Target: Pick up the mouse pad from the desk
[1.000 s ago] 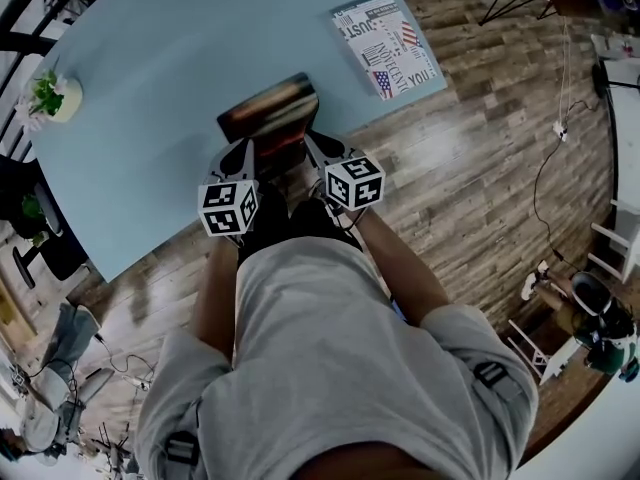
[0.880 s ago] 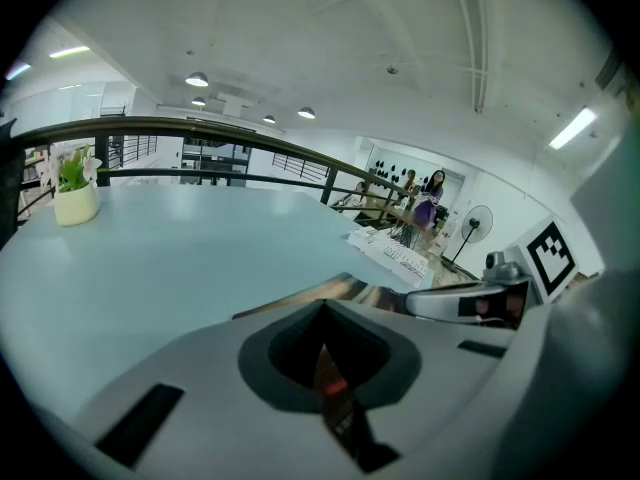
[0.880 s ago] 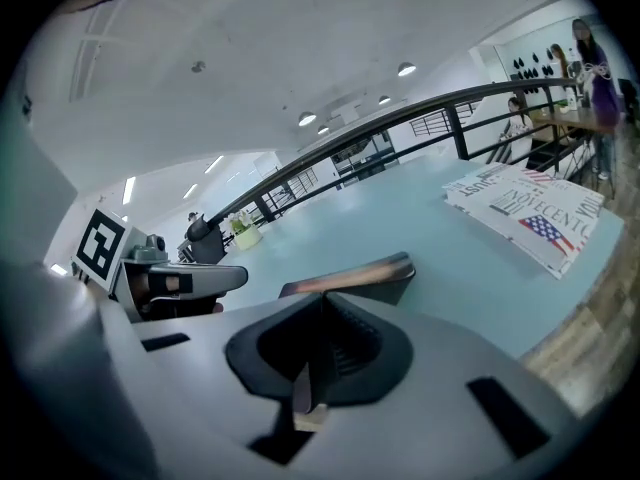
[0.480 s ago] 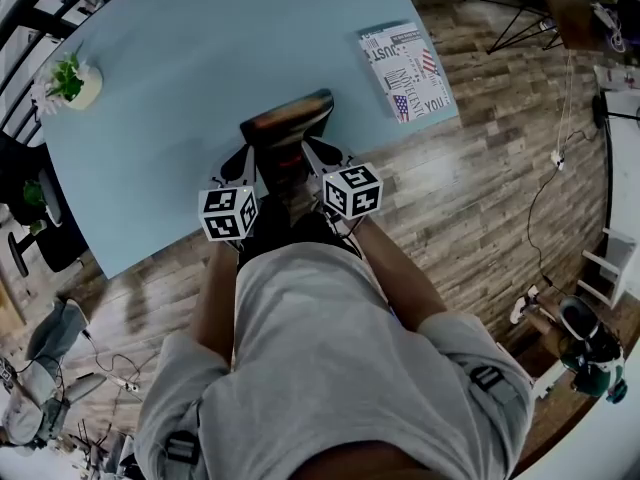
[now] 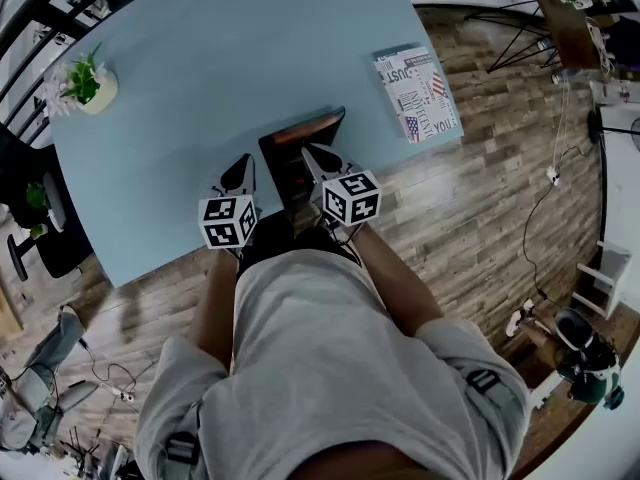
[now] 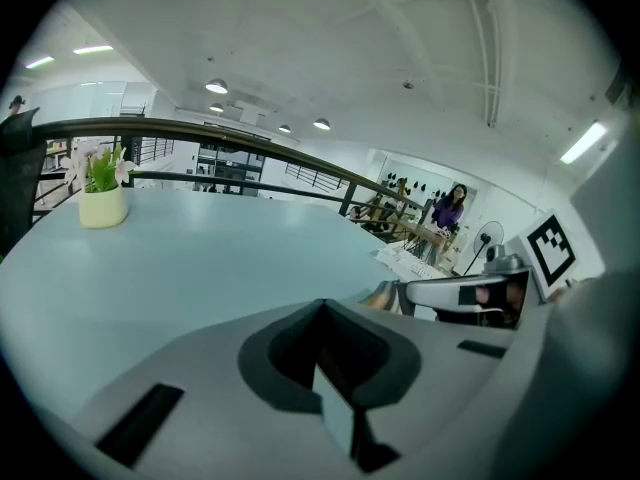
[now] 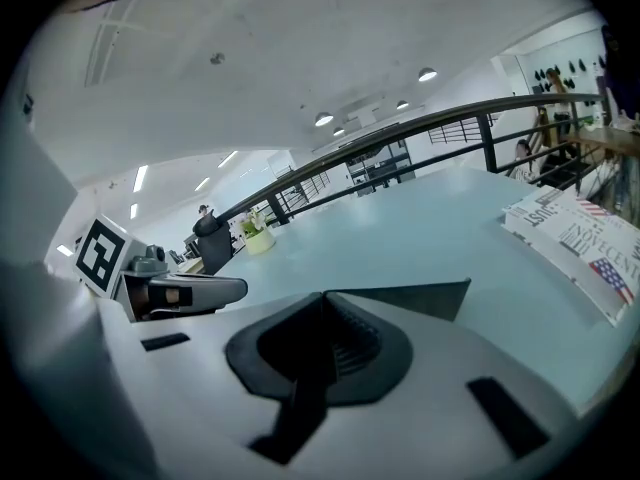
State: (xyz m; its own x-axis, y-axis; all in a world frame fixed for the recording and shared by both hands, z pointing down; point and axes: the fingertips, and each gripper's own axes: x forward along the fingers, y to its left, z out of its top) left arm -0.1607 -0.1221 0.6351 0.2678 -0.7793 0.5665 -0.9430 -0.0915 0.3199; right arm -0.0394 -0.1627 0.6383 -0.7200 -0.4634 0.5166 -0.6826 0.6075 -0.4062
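Your right gripper (image 7: 325, 303) clamps the mouse pad (image 7: 420, 300), per its own view. Head view alone shows your left gripper (image 5: 240, 171), clenched empty, just beside it.

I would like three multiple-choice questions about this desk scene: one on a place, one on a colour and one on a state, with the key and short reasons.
1. Where on the flat desk top does the small green plant in a pale pot stand?
A) far left
B) near right corner
C) middle

2. What colour is the desk top?
A) red
B) light blue
C) black

3. How is the dark rectangular mouse pad?
A) lying free at mid-desk
B) rolled up
C) gripped in the right gripper's jaws

Key:
1 A, the head view shows it by the far left edge.
2 B, every view shows pale blue.
3 C, the right gripper view shows the dark sheet leaving its shut jaws.
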